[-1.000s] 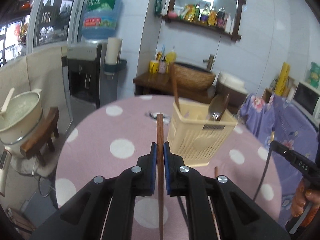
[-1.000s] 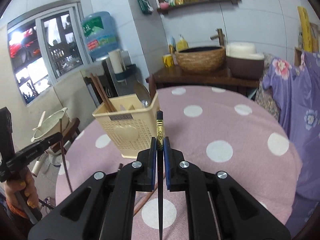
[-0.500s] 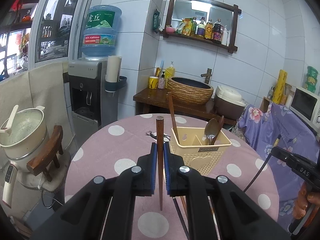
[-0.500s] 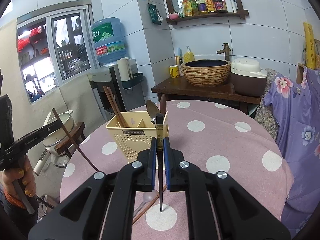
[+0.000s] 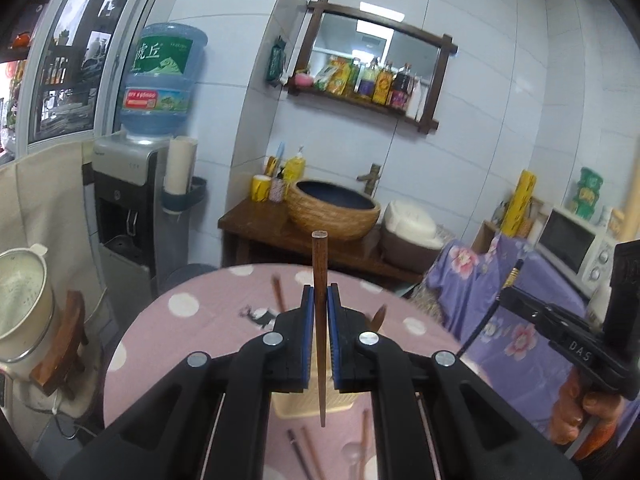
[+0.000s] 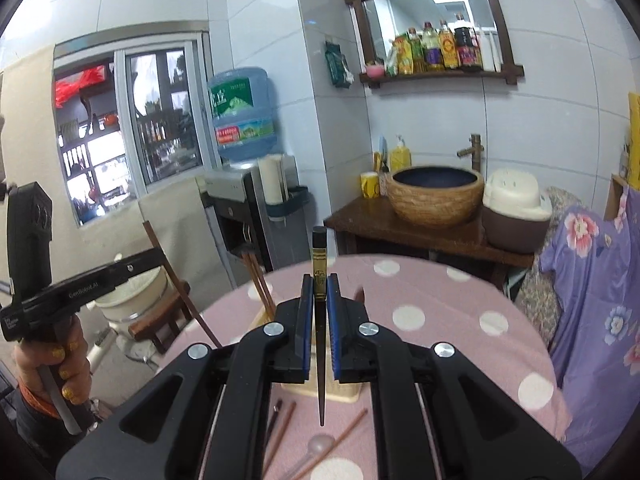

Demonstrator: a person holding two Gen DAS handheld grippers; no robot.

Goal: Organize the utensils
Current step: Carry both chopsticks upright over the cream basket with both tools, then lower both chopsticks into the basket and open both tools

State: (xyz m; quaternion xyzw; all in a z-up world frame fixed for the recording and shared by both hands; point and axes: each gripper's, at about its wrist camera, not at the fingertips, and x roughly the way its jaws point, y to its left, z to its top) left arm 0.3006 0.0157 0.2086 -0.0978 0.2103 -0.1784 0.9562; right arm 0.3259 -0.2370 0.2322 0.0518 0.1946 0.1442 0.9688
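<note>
My left gripper (image 5: pixel 319 300) is shut on a brown wooden chopstick (image 5: pixel 319 280) held upright above the pink polka-dot table (image 5: pixel 192 316). My right gripper (image 6: pixel 319 292) is shut on a black chopstick with a gold band (image 6: pixel 319 268), also upright. The cream utensil basket (image 6: pixel 340 390) sits on the table just behind the fingers, mostly hidden; it also shows in the left wrist view (image 5: pixel 296 408). Brown chopsticks (image 6: pixel 258 280) stand in it. Loose chopsticks (image 6: pixel 280 432) and a clear spoon (image 6: pixel 316 446) lie on the table in front of the basket.
A wooden side table with a woven basin (image 5: pixel 334 210) and a rice cooker (image 5: pixel 408 232) stands behind the table. A water dispenser (image 5: pixel 128 208) is at the left. A purple floral cloth (image 6: pixel 592 300) hangs at the right.
Both grippers have risen and tilted up, still holding their chopsticks. The basket has dropped low in both views and is now mostly hidden behind the fingers.
</note>
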